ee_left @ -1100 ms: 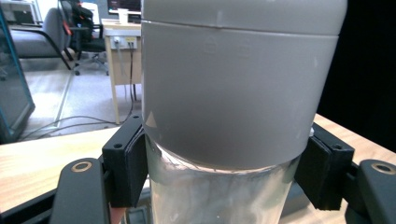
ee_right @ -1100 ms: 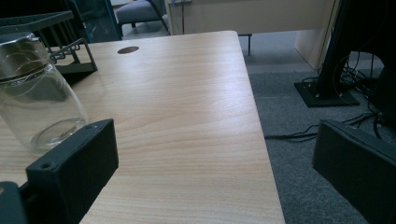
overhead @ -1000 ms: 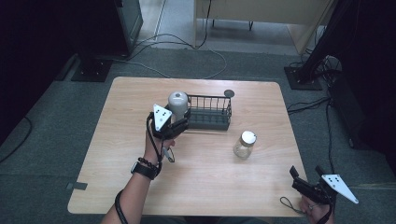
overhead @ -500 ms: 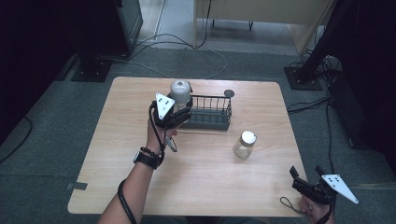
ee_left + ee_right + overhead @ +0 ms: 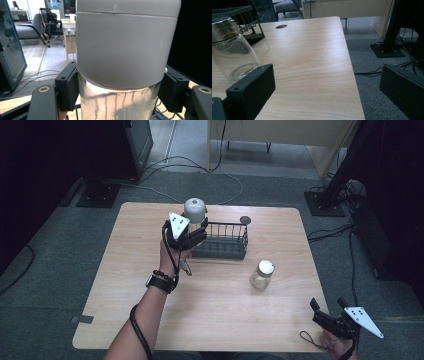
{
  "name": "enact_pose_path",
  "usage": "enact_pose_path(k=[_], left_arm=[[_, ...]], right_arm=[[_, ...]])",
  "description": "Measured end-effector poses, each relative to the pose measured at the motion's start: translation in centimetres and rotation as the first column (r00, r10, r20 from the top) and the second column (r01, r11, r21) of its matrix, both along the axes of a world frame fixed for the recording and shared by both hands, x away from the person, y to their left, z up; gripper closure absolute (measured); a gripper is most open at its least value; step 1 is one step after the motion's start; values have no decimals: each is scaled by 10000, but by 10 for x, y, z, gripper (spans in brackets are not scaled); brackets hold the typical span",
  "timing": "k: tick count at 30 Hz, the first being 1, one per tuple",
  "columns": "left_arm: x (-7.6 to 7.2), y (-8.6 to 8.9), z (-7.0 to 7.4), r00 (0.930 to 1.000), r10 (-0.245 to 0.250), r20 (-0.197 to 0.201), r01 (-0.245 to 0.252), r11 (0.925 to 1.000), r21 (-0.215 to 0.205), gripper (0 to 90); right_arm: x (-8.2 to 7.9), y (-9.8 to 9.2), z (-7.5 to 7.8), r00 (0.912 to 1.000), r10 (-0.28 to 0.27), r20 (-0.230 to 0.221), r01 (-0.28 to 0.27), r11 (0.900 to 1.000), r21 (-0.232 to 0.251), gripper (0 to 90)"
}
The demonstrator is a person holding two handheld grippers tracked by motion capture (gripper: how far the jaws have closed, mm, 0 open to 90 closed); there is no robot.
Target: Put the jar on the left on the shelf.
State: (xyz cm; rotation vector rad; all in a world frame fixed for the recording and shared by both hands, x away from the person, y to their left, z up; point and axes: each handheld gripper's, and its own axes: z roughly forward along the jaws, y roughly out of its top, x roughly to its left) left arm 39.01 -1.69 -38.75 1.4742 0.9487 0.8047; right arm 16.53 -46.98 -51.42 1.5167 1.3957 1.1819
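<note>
Gripping: grey-lidded jar (image 5: 125, 62) is clamped by left gripper (image 5: 192, 231) above basket (image 5: 222, 245) | right gripper (image 5: 332, 312) is rested low at table (image 5: 215, 310) edge, jaws wide, empty.

Clear jar with tall grey lid (image 5: 195, 211), upright, lid on, raised at left end of black wire basket (image 5: 222, 240).

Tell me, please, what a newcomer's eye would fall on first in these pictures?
Most striking is the grey-capped jar gripped in the left tongs and held above the left end of the black wire basket at the table's far side. A second, white-lidded glass jar stands alone on the table, while the right tongs wait open at the near right corner.
</note>
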Motion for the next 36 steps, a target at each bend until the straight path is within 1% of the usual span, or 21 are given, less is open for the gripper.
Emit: enact_pose_path(k=[1,2,6,7,9,12,13,15,16,18,19,21,22,24,25,27,29,30,31,34,36], left_arm=[[2,0,0,10000,31,0,-31,10000,6,291],[7,-2,-1,9999,92,-44,-92,9999,71,292],[10,-2,-2,9999,127,-75,-126,9998,126,292],[14,-3,-4,9997,196,-113,-196,9998,-10,292],[14,-3,-4,9997,196,-113,-196,9998,-10,293],[21,-4,-6,9994,312,-126,-313,9995,-71,293],[21,-4,-6,9994,312,-126,-313,9995,-71,293],[24,-4,-7,9991,388,-149,-389,9992,-68,293],[28,-4,-11,9988,452,-203,-452,9990,17,293],[28,-4,-11,9988,452,-203,-452,9990,17,293],[31,-4,-15,9984,503,-266,-502,9987,47,293],[31,-4,-15,9984,503,-266,-502,9987,47,293],[33,-2,-20,9974,599,-391,-604,9981,-126,293],[33,-2,-20,9974,599,-391,-604,9981,-126,293],[34,-2,-23,9971,630,-432,-632,9980,-32,293],[34,-2,-23,9971,630,-432,-632,9980,-32,293],[34,-1,-26,9966,665,-487,-661,9978,101,293],[34,-1,-26,9966,665,-487,-661,9978,101,293],[33,1,-34,9959,694,-583,-685,9975,170,293],[33,1,-34,9959,694,-583,-685,9975,170,293],[32,2,-37,9954,711,-644,-703,9974,145,293]], right_arm=[[0,0,0,10000,0,0,0,10000,0,0],[0,0,0,10000,5,3,-5,10000,3,0],[0,0,0,10000,14,-2,-14,10000,7,1],[0,0,0,10000,14,-4,-14,10000,6,0],[0,0,0,10000,12,-31,-12,10000,17,0],[1,0,0,10000,24,-62,-24,10000,6,1],[1,0,0,10000,24,-62,-24,10000,6,1],[1,0,0,9999,58,-100,-59,10000,-20,1],[1,0,0,9999,73,-121,-74,10000,-20,0],[1,0,0,9999,89,-117,-89,10000,16,0],[1,0,0,9999,88,-116,-88,10000,32,0],[1,0,0,9999,87,-106,-87,10000,42,0],[1,0,0,9999,83,-102,-83,10000,52,0],[1,0,0,9999,82,-120,-82,9999,64,0],[1,0,0,9999,82,-120,-82,9999,64,1],[1,0,0,9999,86,-129,-85,9999,57,1],[1,0,0,9999,86,-128,-85,9999,54,1],[1,0,0,9999,86,-128,-85,9999,54,1],[1,0,0,9999,84,-133,-83,10000,35,0],[1,0,0,9999,70,-141,-70,10000,31,0],[1,0,0,9999,68,-142,-68,10000,28,1]])
